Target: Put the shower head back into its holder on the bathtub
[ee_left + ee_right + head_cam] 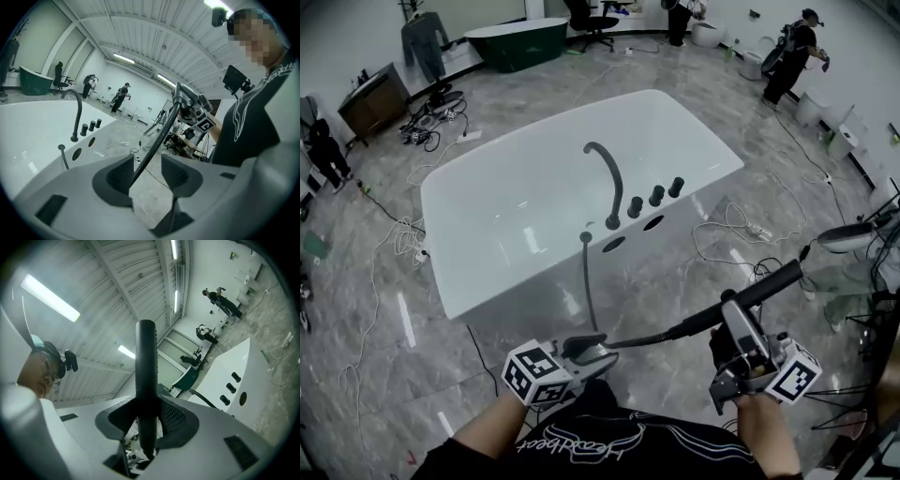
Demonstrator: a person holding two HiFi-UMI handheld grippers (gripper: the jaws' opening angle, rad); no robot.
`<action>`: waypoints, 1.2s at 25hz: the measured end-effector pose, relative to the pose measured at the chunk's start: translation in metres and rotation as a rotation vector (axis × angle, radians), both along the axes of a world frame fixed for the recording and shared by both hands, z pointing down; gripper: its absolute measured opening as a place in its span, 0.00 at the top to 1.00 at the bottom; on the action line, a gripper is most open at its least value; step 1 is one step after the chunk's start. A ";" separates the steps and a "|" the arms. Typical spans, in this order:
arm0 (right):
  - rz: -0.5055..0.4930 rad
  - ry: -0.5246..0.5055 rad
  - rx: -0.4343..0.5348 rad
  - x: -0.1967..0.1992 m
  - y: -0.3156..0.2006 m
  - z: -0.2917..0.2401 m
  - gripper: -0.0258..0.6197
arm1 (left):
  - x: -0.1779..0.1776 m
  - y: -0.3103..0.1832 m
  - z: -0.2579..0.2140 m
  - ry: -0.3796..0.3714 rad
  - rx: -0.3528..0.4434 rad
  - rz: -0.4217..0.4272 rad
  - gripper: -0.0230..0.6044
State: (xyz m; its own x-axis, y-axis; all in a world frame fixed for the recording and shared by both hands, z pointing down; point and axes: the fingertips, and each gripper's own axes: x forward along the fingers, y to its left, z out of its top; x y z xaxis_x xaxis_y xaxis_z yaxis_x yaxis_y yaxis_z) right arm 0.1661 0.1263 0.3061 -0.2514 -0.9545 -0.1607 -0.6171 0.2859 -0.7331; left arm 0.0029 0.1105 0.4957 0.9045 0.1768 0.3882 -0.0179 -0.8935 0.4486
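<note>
Clamping right tongs hold the shower head; left tongs gape around its hose.

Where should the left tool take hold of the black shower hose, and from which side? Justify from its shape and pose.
Probably the level stretch of hose leading to the shower head clamped in the right tool. It is thin, round and runs between the open jaws of the left tool, so close across it from where that tool stands.
</note>
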 end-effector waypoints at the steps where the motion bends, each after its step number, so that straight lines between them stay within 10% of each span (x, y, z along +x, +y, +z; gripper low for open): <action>1: 0.001 -0.017 0.003 0.003 -0.013 -0.002 0.75 | 0.004 -0.011 0.005 -0.005 0.001 0.008 0.70; 15: 0.012 -0.010 0.045 0.019 -0.121 -0.031 0.75 | 0.059 -0.099 0.084 -0.066 0.037 0.172 0.70; 30: 0.054 0.113 0.112 0.059 -0.126 -0.046 0.75 | 0.017 -0.159 0.018 0.022 0.114 -0.032 0.87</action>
